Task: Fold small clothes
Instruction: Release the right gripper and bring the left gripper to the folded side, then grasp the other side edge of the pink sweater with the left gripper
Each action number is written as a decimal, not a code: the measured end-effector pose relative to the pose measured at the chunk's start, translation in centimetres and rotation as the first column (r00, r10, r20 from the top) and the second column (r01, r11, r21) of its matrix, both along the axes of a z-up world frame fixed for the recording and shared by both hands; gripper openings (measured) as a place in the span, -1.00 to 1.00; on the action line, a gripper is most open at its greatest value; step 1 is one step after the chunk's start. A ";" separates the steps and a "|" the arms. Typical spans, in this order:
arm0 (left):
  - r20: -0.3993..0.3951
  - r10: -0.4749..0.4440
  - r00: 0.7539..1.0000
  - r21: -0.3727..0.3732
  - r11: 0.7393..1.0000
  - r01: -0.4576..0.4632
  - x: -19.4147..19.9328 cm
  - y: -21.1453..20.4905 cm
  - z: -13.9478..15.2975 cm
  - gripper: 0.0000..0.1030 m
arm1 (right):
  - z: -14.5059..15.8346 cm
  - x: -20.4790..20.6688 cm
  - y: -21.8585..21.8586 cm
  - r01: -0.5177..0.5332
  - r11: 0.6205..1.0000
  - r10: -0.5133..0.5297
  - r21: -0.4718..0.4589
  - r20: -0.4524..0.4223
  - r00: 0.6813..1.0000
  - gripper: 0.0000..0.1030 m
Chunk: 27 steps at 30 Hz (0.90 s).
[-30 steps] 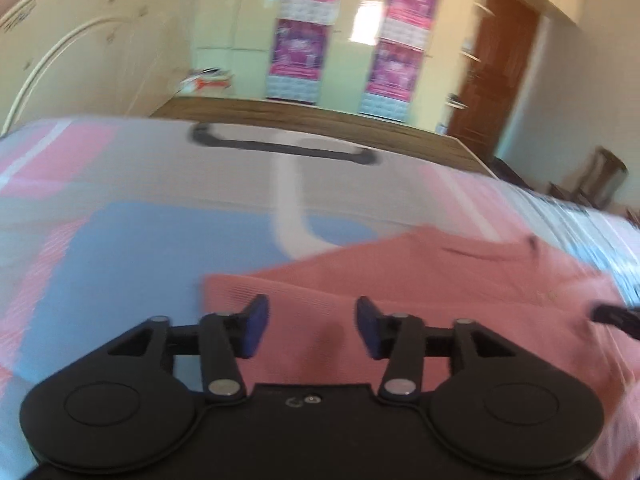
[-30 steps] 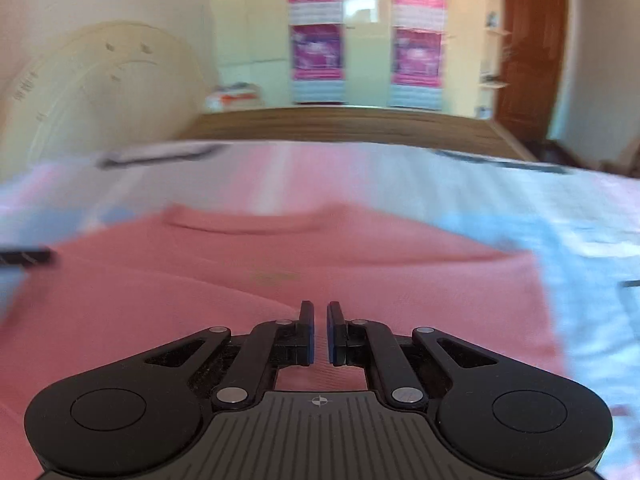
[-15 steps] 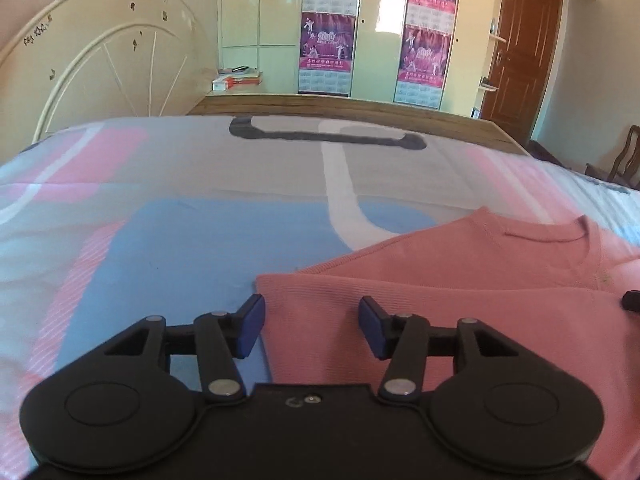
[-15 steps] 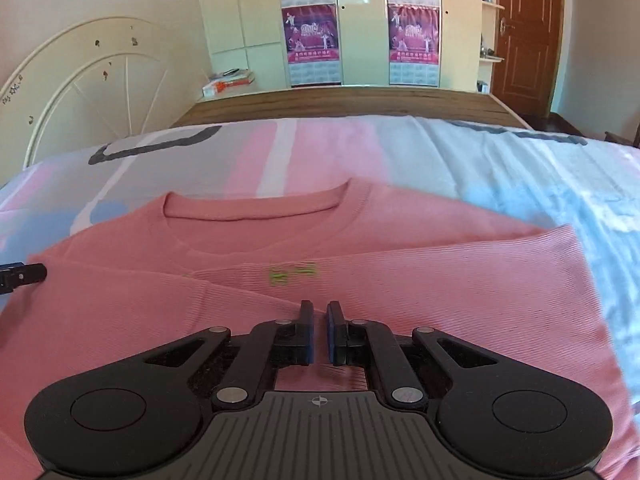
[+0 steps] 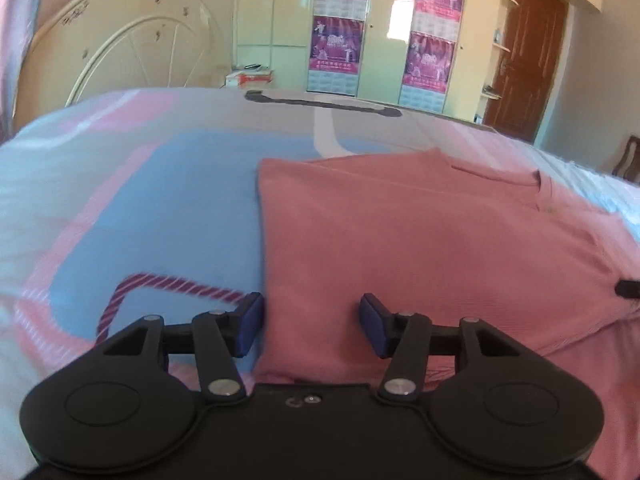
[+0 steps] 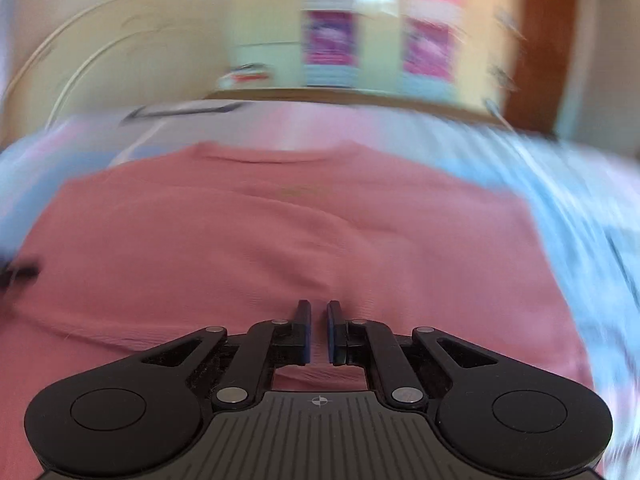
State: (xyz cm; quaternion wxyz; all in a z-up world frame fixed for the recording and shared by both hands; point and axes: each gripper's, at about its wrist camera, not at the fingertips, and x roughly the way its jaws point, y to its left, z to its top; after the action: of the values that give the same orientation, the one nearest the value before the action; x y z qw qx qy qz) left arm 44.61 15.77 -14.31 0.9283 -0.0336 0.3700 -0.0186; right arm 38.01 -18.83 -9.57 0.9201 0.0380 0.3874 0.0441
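Observation:
A pink knit top (image 5: 420, 240) lies flat on the bed, neckline toward the far side. In the left wrist view my left gripper (image 5: 311, 327) is open and empty, its jaws straddling the top's left folded edge near the front. In the right wrist view, which is blurred, the top (image 6: 280, 240) fills the middle, and my right gripper (image 6: 319, 330) is shut just above the cloth with a thin gap between the pads; no cloth shows between them. The right gripper's tip (image 5: 628, 288) shows at the right edge of the left wrist view.
The bed has a sheet (image 5: 140, 208) patterned in pink, blue and white. A cream headboard (image 5: 132, 56) stands at the far left, wardrobe doors with purple posters (image 5: 340, 40) at the back, a brown door (image 5: 528, 60) at the far right.
Both grippers have pulled back toward the near side of the top, so more of it shows ahead of them. The left stays open and the right stays shut. The right wrist view is now motion-blurred.

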 end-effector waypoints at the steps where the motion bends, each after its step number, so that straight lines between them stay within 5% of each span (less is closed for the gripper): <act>1: 0.006 0.004 1.000 0.006 1.000 -0.004 -0.1 -0.4 0.7 -0.07 | 0.3 -0.2 -1.0 0.011 0.999 -0.010 0.049 -0.008 1.000 -0.88; 5: 0.062 -0.035 0.998 0.046 0.998 0.032 -1.2 -2.9 2.0 0.08 | 2.2 -1.2 0.1 -0.027 1.000 0.027 -0.006 0.072 0.997 -0.87; 8: -0.001 0.007 1.000 0.085 0.996 -0.007 -0.5 -3.6 0.5 0.13 | 0.6 -0.1 -0.3 0.016 0.999 -0.016 -0.033 -0.025 1.000 -0.88; 14: -0.010 0.052 0.999 0.100 0.994 -0.051 -1.8 -3.5 1.0 0.07 | 2.3 -1.4 -1.4 0.012 1.000 -0.010 -0.024 0.057 0.998 -0.87; 17: -0.020 0.060 0.998 0.128 0.990 -0.057 -1.9 -3.9 0.3 0.09 | 0.6 -0.6 -1.8 -0.013 0.999 0.012 -0.029 -0.027 1.000 -0.88; 27: -0.025 0.130 0.991 0.187 0.975 -0.123 -2.0 -5.4 0.4 0.13 | 0.4 -1.1 -2.9 -0.101 0.995 0.101 -0.006 -0.010 0.995 -0.88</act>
State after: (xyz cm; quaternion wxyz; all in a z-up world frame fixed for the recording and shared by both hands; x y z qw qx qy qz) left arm 42.60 10.33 -13.95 0.9196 0.0291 0.3844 0.0757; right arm 36.92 -21.73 -9.16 0.9149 0.0153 0.3934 0.0893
